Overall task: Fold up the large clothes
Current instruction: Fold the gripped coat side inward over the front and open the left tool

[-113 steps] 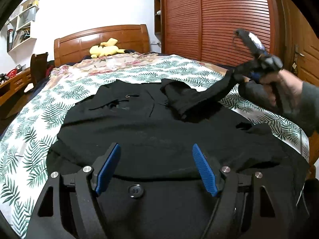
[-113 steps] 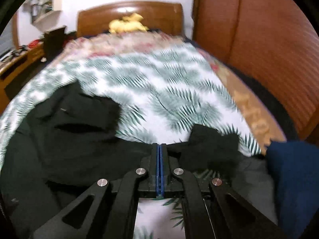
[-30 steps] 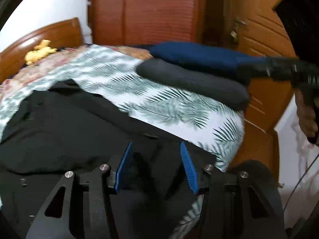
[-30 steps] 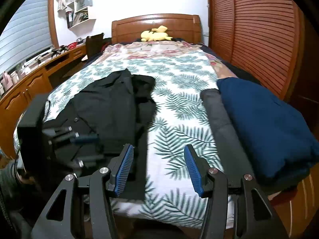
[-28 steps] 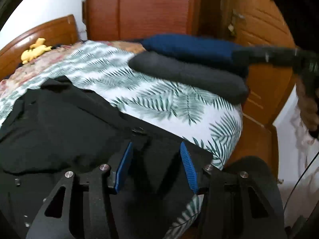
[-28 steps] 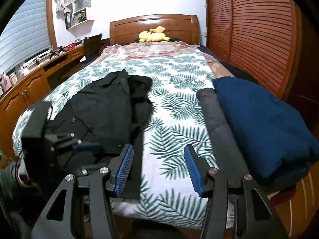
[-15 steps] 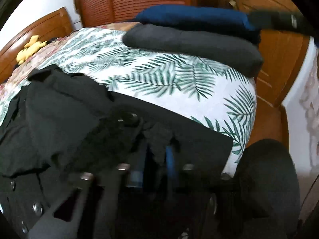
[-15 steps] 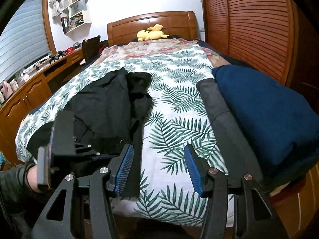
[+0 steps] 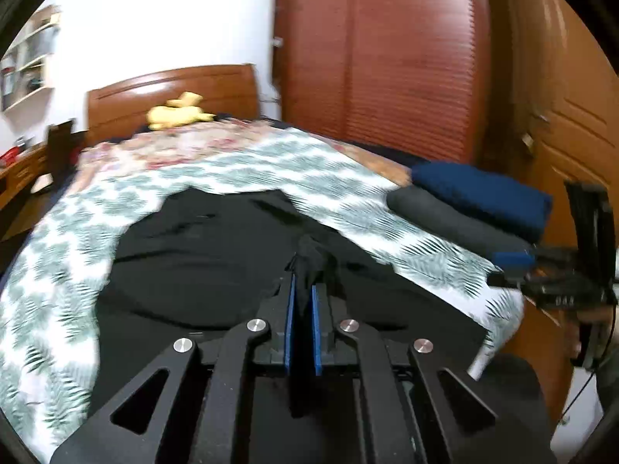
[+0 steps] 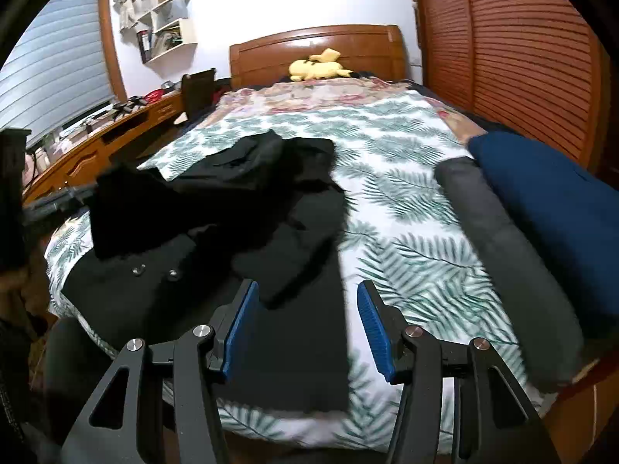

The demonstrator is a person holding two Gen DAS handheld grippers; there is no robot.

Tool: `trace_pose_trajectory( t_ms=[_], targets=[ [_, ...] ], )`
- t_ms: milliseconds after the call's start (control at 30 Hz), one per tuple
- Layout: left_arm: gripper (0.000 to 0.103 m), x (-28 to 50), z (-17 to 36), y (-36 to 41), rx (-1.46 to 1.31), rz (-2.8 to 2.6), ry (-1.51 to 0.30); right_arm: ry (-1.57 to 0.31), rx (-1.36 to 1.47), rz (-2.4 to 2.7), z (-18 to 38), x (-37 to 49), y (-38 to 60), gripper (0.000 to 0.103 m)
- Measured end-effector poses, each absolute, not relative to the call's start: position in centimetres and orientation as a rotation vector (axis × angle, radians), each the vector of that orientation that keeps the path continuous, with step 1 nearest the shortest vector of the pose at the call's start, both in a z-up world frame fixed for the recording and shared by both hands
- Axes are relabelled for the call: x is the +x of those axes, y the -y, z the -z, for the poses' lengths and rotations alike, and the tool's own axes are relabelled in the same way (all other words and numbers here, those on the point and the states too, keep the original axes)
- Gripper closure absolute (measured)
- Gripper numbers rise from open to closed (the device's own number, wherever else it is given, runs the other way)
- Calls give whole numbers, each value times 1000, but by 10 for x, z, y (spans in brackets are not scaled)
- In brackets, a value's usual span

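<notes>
Black coat (image 9: pixel 201 255): spread over the frame's centre, on the leaf-print bedspread (image 9: pixel 348 185).
Left gripper (image 9: pixel 303 294): jaws clamped on a coat fold.
Right gripper (image 10: pixel 305 321): jaws apart, empty.

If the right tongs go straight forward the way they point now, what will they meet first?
Most likely the black coat: its near edge on the bed lies straight ahead between the open right tongs, which hold nothing. Depth is unclear in this fisheye view.

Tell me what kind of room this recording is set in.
A home bedroom, most likely. A bed with a leaf-print cover and a wooden headboard fills the view, a yellow soft toy lies at its head, and slatted wooden wardrobe doors stand along one side.
</notes>
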State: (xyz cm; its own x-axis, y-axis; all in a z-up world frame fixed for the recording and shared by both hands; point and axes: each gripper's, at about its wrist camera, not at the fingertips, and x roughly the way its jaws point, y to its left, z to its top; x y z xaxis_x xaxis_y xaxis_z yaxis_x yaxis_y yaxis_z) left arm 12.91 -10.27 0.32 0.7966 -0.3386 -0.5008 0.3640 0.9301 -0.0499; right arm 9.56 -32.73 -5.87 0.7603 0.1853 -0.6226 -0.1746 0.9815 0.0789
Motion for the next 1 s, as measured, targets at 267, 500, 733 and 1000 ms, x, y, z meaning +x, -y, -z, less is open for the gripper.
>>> trace_pose_trajectory(
  t_ms=[267, 500, 733, 1000],
  targets=[
    [95, 116, -19, 28, -44, 254, -491, -654, -10, -253, 60, 103, 299, 48],
    [95, 121, 0, -10, -42, 140, -544, -660, 2, -276, 73, 111, 302, 48],
    [95, 129, 61, -41, -82, 64, -674, -703, -15, -267, 83, 130, 308, 48],
    [45, 115, 85, -55, -94, 67, -695, -735, -35, -253, 96, 142, 300, 48]
  ],
)
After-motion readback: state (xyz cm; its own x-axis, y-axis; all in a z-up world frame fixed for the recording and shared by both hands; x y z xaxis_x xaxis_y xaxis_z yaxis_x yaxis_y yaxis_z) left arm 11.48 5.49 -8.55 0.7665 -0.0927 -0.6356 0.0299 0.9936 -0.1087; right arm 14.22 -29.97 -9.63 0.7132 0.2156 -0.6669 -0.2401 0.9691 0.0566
